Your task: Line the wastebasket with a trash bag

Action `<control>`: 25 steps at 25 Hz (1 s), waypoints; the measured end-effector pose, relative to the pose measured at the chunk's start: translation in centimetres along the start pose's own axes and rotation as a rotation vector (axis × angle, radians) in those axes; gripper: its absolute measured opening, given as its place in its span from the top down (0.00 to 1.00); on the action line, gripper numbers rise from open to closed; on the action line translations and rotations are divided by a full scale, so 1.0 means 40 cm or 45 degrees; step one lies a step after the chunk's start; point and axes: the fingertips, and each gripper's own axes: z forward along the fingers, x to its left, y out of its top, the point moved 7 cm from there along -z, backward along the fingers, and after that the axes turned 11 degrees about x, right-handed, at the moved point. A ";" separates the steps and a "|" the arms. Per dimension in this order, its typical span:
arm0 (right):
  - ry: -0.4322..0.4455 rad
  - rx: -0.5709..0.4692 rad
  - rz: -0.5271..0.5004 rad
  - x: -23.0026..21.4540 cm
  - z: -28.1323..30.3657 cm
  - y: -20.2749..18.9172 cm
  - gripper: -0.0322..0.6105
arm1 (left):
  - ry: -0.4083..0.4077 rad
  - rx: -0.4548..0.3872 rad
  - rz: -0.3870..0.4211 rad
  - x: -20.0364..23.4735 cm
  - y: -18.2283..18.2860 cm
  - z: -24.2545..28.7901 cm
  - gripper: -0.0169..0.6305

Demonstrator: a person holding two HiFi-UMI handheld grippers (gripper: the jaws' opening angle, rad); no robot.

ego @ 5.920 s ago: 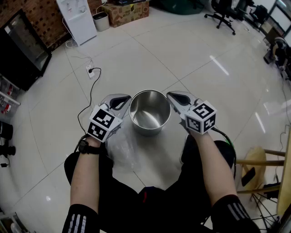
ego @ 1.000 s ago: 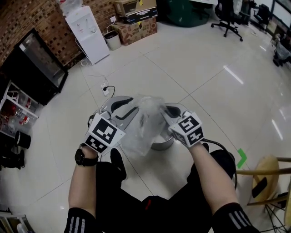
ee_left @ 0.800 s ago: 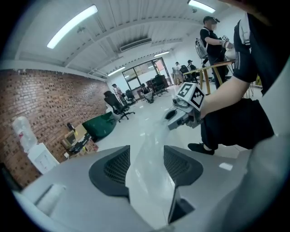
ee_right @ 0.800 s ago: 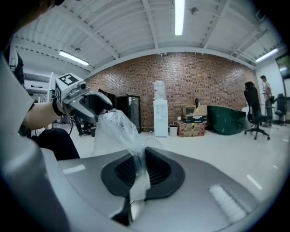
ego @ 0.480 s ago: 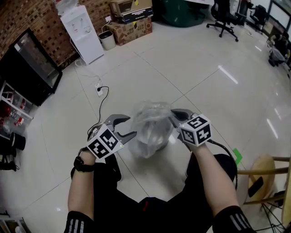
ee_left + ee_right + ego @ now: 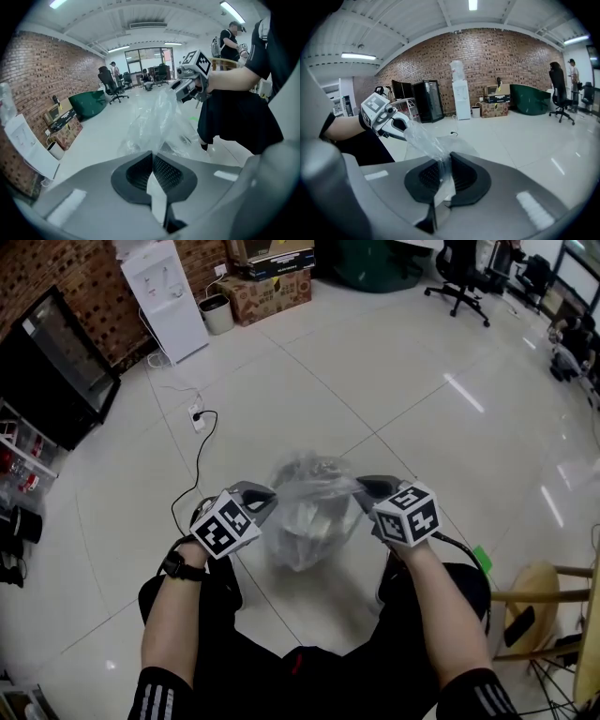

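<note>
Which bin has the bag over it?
The steel wastebasket before the person, under the clear trash bag; the small bin beside the water dispenser stands far away.

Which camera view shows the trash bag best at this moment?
The head view: the whole trash bag hangs stretched between the left gripper and the right gripper. The left gripper view shows film leading from its just-closed tongs toward the other gripper; the right gripper view shows mainly a pinched strip.

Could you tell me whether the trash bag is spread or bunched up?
Spread: the bag stretches between the right gripper and the left gripper, whose jaws just closed on it.
</note>
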 end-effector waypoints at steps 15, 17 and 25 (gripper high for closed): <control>0.039 0.139 0.019 -0.007 0.009 -0.073 0.94 | -0.052 -0.024 0.013 0.026 0.041 -0.016 0.97; 0.018 0.163 0.013 -0.012 0.029 -0.066 0.94 | -0.041 0.012 -0.008 0.047 0.028 0.011 0.97; -0.069 0.251 -0.022 -0.033 0.097 -0.049 0.86 | 0.017 0.144 -0.012 0.142 0.009 0.100 0.97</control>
